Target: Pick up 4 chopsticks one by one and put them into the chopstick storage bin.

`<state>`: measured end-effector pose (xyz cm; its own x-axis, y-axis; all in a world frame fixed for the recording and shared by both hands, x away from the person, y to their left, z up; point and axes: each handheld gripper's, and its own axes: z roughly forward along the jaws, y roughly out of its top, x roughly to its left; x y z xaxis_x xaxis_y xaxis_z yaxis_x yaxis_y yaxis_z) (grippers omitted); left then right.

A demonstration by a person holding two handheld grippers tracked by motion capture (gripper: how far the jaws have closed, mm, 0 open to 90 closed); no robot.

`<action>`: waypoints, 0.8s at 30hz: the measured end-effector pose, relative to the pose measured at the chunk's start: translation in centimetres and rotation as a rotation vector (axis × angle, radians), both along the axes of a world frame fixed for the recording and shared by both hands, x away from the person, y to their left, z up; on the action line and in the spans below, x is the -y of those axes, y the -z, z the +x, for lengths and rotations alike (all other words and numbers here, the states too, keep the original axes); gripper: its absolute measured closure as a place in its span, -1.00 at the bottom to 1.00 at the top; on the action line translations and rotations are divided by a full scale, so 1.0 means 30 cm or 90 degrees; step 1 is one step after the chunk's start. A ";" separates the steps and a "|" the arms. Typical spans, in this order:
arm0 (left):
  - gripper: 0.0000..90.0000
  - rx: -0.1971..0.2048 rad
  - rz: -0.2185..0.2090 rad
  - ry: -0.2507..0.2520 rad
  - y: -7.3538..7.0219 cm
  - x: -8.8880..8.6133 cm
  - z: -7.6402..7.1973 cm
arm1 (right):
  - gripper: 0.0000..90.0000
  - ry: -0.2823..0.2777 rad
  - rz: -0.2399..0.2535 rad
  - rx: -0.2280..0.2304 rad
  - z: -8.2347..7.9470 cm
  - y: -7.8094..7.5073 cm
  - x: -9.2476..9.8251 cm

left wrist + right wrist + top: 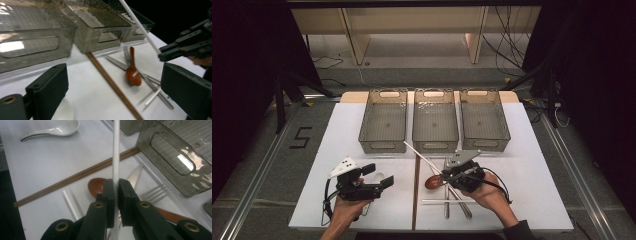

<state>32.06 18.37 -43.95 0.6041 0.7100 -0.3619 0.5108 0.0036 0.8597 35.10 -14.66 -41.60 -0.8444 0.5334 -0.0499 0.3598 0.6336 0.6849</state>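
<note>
Sorting status: all three clear bins look empty, so no utensil is yet binned; one is in hand, the rest remain on the worktop (362, 125).

- Left gripper (379, 176): fingers spread wide, holding nothing; white ceramic spoon (53, 130) just beside them.
- Brown chopsticks (75, 177): between the two grippers, lying flat.
- Right gripper (116, 192): fingers clamped on white chopstick (116, 150), which slants up toward the middle bin (435, 121).
- Below those fingers: wooden spoon (133, 72), fork (127, 52), knife (135, 175), second white chopstick (70, 205), partly overlapping; picking one may disturb the others.
- Left bin (383, 121), right bin (484, 120): beyond the fingers.
</note>
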 end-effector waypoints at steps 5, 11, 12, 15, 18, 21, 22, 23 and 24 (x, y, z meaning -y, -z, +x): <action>-0.74 -0.014 -0.011 0.036 -0.019 0.079 0.032 | 0.89 0.000 0.009 -0.001 -0.007 0.002 -0.017; -0.65 -0.047 -0.028 0.062 -0.029 0.157 0.071 | 0.89 0.000 0.023 0.003 -0.019 -0.001 -0.035; -0.63 -0.048 -0.024 0.065 -0.028 0.165 0.076 | 0.89 0.001 0.025 0.004 -0.020 -0.001 -0.036; -0.51 -0.054 -0.036 0.065 -0.028 0.184 0.090 | 0.89 0.004 0.036 0.006 -0.024 0.000 -0.042; -0.45 -0.065 -0.045 0.067 -0.031 0.195 0.104 | 0.89 0.001 0.042 0.009 -0.029 0.001 -0.051; -0.40 -0.079 -0.066 0.060 -0.032 0.194 0.115 | 0.89 0.000 0.047 0.012 -0.033 0.002 -0.060; -0.37 -0.083 -0.073 0.055 -0.032 0.195 0.118 | 0.89 -0.001 0.048 0.014 -0.034 0.003 -0.062; -0.31 -0.086 -0.077 0.053 -0.031 0.196 0.120 | 0.89 -0.002 0.045 0.021 -0.038 0.004 -0.068; -0.31 -0.087 -0.078 0.056 -0.031 0.197 0.122 | 0.89 -0.002 0.045 0.021 -0.038 0.004 -0.068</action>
